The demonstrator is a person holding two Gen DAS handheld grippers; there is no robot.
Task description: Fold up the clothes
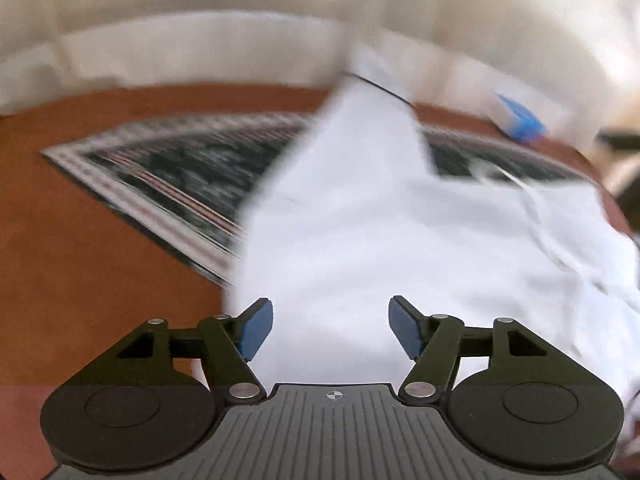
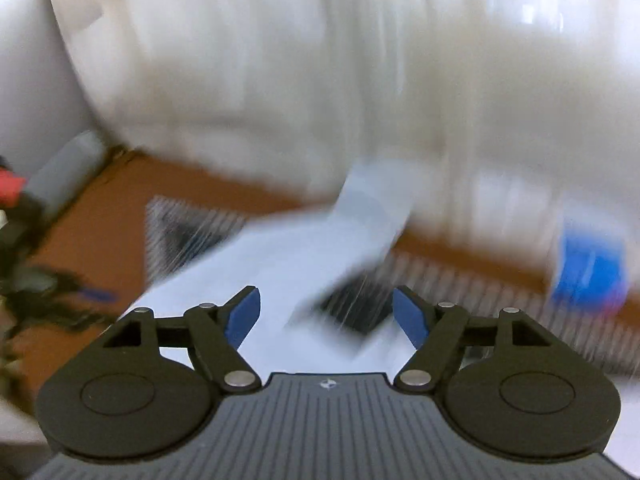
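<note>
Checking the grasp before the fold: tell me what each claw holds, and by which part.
Nothing is held. The left claw and the right claw are both open above the white garment.

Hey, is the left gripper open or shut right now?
Open. The left gripper has its blue pads spread wide apart, with only the white garment visible between them, nothing pinched.

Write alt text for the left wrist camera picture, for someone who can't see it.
The open left gripper, with blue pads, hovers empty over a rumpled white garment. The garment lies partly over a dark patterned mat on an orange-brown surface, with pale curtains behind. The whole picture is motion-blurred.
</note>
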